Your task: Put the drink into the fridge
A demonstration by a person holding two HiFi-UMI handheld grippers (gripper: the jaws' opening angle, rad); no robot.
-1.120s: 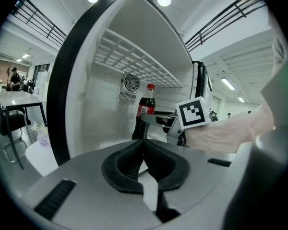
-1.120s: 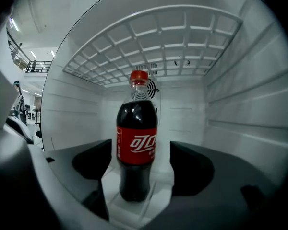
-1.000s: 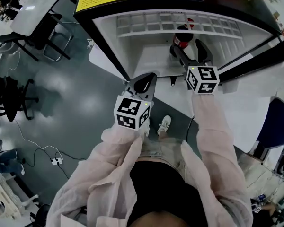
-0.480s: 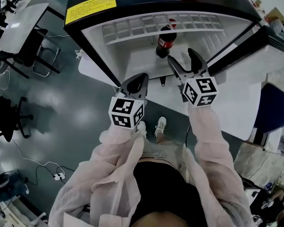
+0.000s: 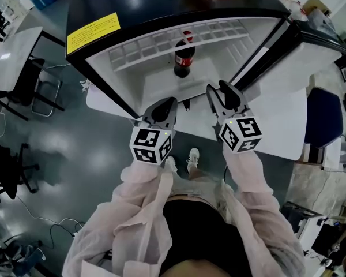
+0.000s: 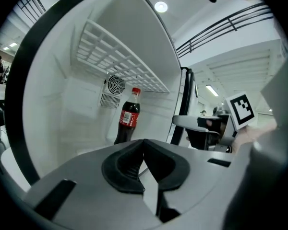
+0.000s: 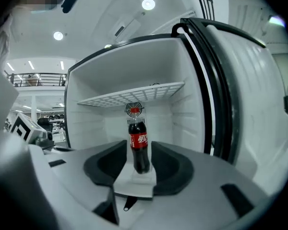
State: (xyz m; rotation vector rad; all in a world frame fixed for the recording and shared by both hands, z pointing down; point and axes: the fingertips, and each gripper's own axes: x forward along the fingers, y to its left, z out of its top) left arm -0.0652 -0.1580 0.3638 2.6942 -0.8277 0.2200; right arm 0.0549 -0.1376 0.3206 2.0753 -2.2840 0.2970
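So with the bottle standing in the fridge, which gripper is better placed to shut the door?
Probably right. The right gripper sits beside the open door on that side; its jaws have just been closing with nothing between them. The left gripper, shut, is farther across. The bottle stands clear inside.

From up here I see a dark, glossy floor (image 5: 92, 154) with pale patches of reflected light. At far left stands a white table (image 5: 14, 48) with a dark chair (image 5: 43, 88) beside it. A black office chair (image 5: 11, 169) sits nearer on the left, and cables (image 5: 46, 235) trail over the floor below it. A blue chair (image 5: 323, 111) is at right. Round ceiling lights (image 7: 148, 4) glow overhead, and I can make out a balcony railing (image 7: 36, 78) far off on the left.
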